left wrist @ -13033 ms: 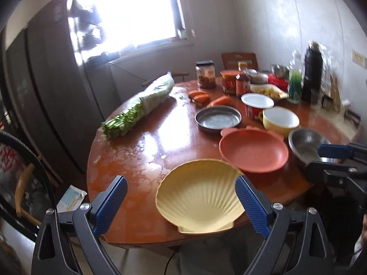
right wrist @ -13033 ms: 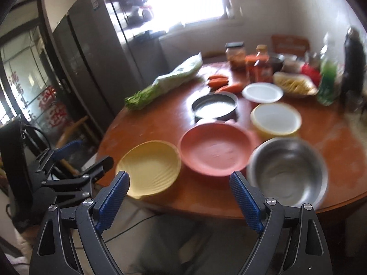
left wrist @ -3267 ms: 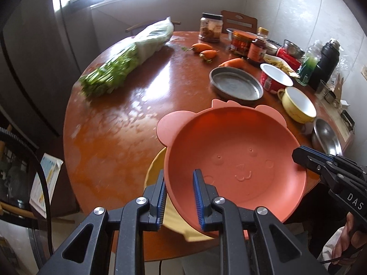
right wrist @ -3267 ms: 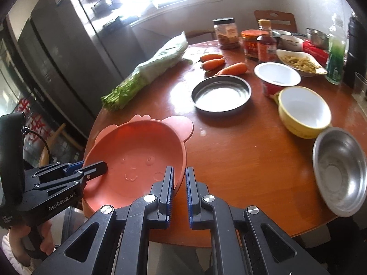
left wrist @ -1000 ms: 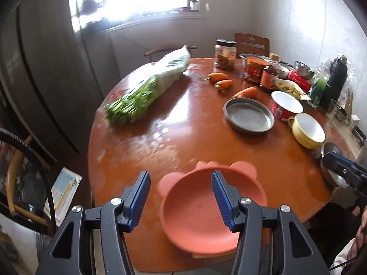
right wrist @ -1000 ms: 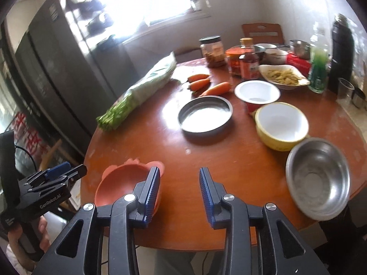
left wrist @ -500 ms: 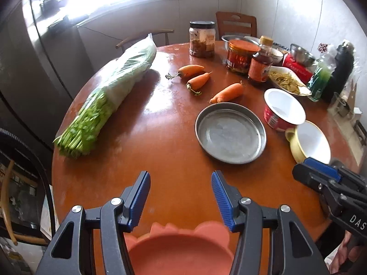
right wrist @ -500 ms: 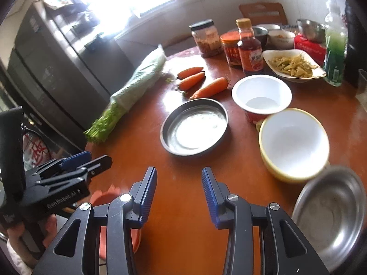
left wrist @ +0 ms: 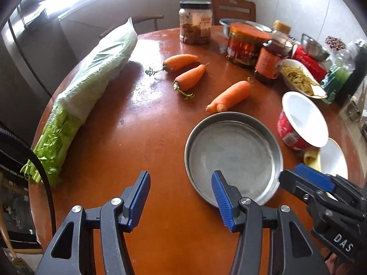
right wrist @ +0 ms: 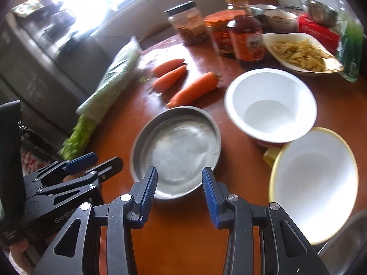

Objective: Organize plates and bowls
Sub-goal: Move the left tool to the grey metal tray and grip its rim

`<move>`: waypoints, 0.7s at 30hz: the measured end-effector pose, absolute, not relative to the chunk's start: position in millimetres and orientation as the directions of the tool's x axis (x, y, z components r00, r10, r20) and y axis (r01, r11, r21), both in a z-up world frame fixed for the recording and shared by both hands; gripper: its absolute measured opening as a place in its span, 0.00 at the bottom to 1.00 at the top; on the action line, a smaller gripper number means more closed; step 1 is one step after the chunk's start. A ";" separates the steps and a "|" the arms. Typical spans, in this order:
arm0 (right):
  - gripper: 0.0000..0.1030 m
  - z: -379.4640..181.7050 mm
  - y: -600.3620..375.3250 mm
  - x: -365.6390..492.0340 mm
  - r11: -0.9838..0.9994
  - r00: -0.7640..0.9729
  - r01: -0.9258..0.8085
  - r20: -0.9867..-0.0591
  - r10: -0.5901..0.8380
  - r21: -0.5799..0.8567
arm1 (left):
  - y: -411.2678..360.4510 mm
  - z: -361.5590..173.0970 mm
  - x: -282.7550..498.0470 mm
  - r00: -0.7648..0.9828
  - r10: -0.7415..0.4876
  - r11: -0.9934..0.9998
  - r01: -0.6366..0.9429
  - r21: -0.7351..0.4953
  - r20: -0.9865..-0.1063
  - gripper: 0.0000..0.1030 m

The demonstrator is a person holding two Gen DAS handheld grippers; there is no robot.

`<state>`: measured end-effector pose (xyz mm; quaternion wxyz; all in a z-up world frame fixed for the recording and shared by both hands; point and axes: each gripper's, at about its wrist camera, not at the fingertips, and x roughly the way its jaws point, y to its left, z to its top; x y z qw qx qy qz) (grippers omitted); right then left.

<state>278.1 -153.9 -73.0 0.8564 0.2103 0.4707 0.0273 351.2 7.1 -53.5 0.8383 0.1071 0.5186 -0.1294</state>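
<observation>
Both grippers empty, jaws standing apart with nothing between the blue pads. Left gripper (left wrist: 180, 198) sits over bare tabletop, its right pad overlapping the near-left rim of the shallow round metal plate (left wrist: 234, 155). Right gripper (right wrist: 180, 193) looks straight at the same plate (right wrist: 176, 149), near rim framed between its fingers but not touched.

Plate lies flat on the reddish-brown round wooden table (left wrist: 142, 137), just in front of one of the three orange carrots (left wrist: 229, 96) and just left of the red-sided white-lined cup bowl (left wrist: 302, 121). Yellow-rimmed white bowl (right wrist: 314, 183) sits to the right, close against the cup bowl; whether they touch I cannot tell.

Judged step: picking up the metal plate, probably to stack it with other dishes.

Notes on doing it well:
- Rim is thin, low and upright — one pad should go inside the wall, one outside, then close squarely so the plate does not skid on the glossy surface.
- Take the near rim; the far edge is crowded by the carrot and the right side by the cup bowl.
- If both grippers are used, grip on opposite sides and lift level — bare metal on ribbed pads may slip when tilted.
- Keep the two tools from clashing; they are near each other at the plate's front edge.
</observation>
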 end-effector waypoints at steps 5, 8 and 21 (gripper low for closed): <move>0.41 -81.3 -156.5 289.1 0.917 0.533 0.164 -0.815 0.229 0.365 | 7.9 -70.2 367.6 0.383 -0.096 0.948 0.318 0.033 -0.919 0.54; 0.41 -87.6 -159.1 295.1 0.917 0.520 0.177 -0.825 0.221 0.357 | 6.4 -79.6 375.1 0.359 -0.093 0.949 0.315 0.027 -0.929 0.54; 0.41 -89.8 -158.3 304.1 0.911 0.525 0.162 -0.814 0.247 0.380 | -0.1 -89.4 382.5 0.319 -0.138 0.945 0.327 -0.028 -0.937 0.54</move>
